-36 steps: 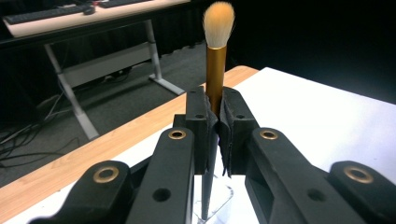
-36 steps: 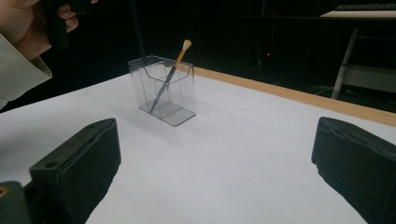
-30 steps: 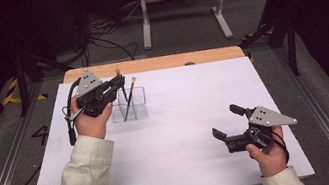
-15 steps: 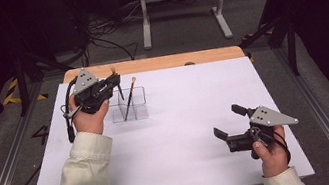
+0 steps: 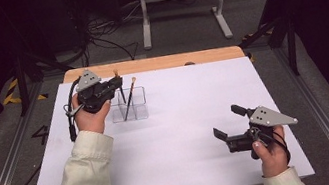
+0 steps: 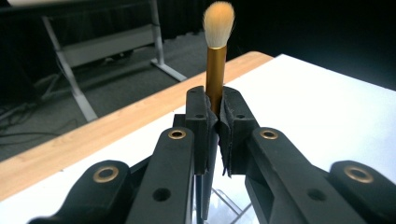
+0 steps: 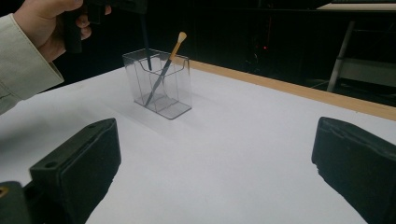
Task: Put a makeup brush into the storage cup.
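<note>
Gripping a gold-handled makeup brush (image 6: 216, 70) upright, the left gripper (image 5: 113, 85) hovers over a clear acrylic holder (image 5: 129, 106) containing 1 leaning brush (image 5: 129, 99); the right gripper (image 5: 228, 122) rests on the counter (image 5: 185, 134), jaws wide.

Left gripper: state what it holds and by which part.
The left gripper is shut on a makeup brush, clamping its gold collar just below the pale bristle tip. The dark handle hangs down into the clear holder.
</note>
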`<action>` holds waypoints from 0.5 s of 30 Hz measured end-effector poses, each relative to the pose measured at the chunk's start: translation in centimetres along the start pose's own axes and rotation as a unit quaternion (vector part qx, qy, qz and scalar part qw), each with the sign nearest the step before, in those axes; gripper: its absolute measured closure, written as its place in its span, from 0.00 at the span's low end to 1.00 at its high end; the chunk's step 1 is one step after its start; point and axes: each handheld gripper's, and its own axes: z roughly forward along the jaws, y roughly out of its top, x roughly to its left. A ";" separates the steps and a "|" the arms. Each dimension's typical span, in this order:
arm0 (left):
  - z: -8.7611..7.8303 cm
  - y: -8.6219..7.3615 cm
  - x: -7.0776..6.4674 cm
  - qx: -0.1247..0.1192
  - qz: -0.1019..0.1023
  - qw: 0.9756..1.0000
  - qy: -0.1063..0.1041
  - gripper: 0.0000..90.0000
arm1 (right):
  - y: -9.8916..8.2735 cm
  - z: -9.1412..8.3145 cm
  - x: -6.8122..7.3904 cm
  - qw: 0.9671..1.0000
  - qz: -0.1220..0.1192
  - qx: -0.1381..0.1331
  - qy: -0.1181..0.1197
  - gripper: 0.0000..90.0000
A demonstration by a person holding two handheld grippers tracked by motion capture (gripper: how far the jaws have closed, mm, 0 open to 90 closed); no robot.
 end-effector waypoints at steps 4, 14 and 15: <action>0.3 -0.2 0.1 0.014 -0.002 1.000 -0.006 0.92 | 0.0 0.0 0.0 1.000 -0.001 0.000 0.001 0.02; 0.8 -0.7 0.5 0.027 -0.021 0.999 -0.015 0.92 | 0.0 0.2 0.2 1.000 -0.003 0.006 0.006 0.02; 0.9 -0.7 0.5 0.029 -0.019 0.999 -0.015 0.92 | 0.0 0.2 0.1 1.000 -0.002 0.006 0.006 0.02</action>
